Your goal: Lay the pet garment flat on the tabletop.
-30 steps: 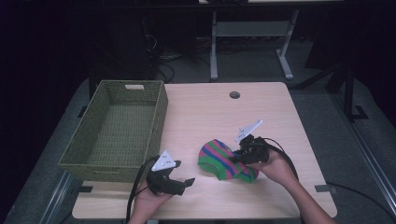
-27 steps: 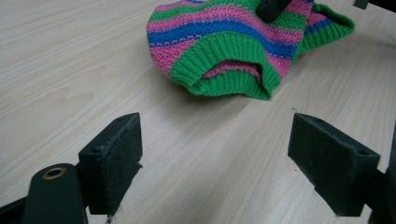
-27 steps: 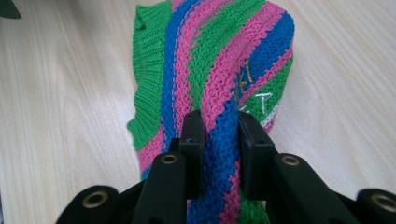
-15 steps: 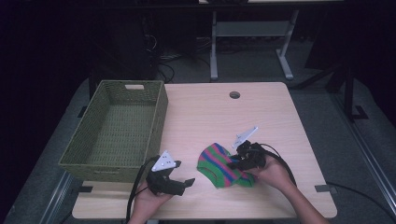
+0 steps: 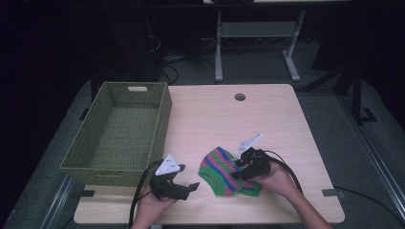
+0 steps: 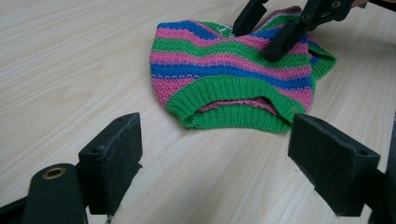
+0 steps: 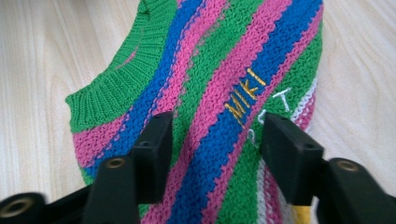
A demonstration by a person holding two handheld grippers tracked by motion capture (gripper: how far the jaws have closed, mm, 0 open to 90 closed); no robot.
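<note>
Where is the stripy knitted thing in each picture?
High view: the striped knit garment lies on the table's near edge, between both grippers.
Left gripper view: top centre, green ribbed hem toward the camera.
Right gripper view: it lies under the open jaws.
Shared landmark: the right gripper resting on it.

A lab or recording workspace is showing here, dim and dark around the edges. A pale wood-topped table (image 5: pixel 210 119) with a round cable hole (image 5: pixel 239 97) is standing on grey carpeted floor (image 5: pixel 329 109). Loose black cables (image 5: pixel 167 67) are trailing across the floor behind it, beside the white metal legs of another desk (image 5: pixel 258 43). Dark equipment is standing in the shadowed background. A green woven basket (image 5: pixel 119 133) is sitting on the table, which is looking otherwise bare and staged.
</note>
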